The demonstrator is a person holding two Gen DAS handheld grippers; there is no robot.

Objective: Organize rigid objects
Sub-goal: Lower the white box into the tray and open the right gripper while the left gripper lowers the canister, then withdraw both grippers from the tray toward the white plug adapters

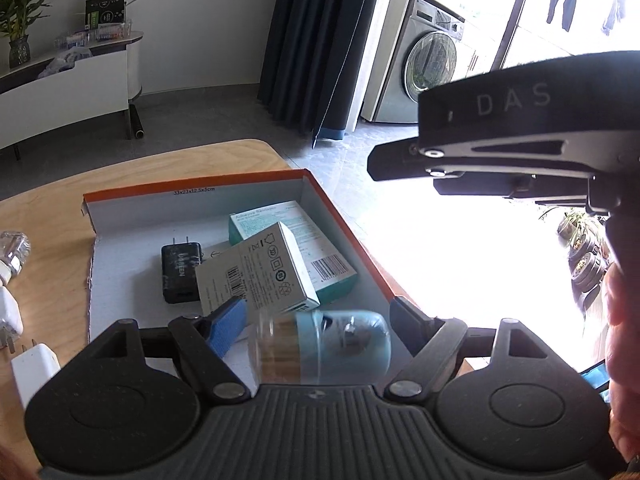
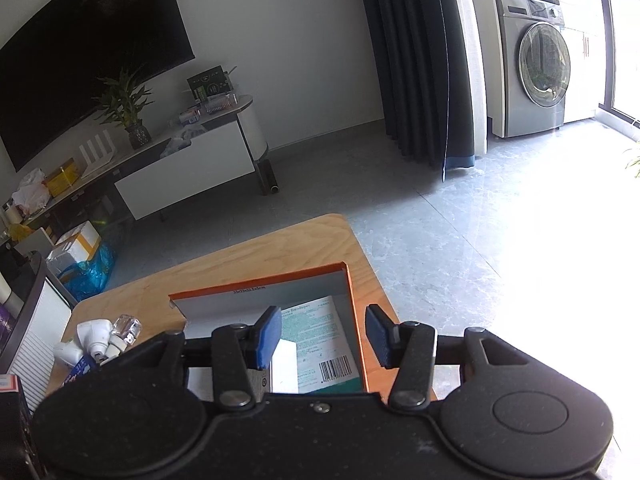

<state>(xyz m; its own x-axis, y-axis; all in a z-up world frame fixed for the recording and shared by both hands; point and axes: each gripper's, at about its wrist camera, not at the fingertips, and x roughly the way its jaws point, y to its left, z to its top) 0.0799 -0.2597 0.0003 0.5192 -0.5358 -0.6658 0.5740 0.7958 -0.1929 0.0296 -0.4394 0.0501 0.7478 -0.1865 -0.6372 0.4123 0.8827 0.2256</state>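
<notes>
Here the left claw point(image 1: 316, 330) pinches a clear cylindrical jar point(image 1: 320, 346) with a pale blue cap, wooden sticks packed inside; it lies sideways between the blue ribbed pads, long axis running pad to pad, cap toward the right pad. It hangs over the near end of an orange-rimmed cardboard box point(image 1: 224, 188) with white inner walls, set at the far right corner of the pale plywood counter point(image 1: 52, 216). Inside lie a matte black plug charger point(image 1: 180, 272), prongs pointing to the far wall, a white carton point(image 1: 260, 276) tilted across a teal carton point(image 1: 320, 248). The right claw point(image 2: 322, 338) stands spread above the box, nothing between its pads.
</notes>
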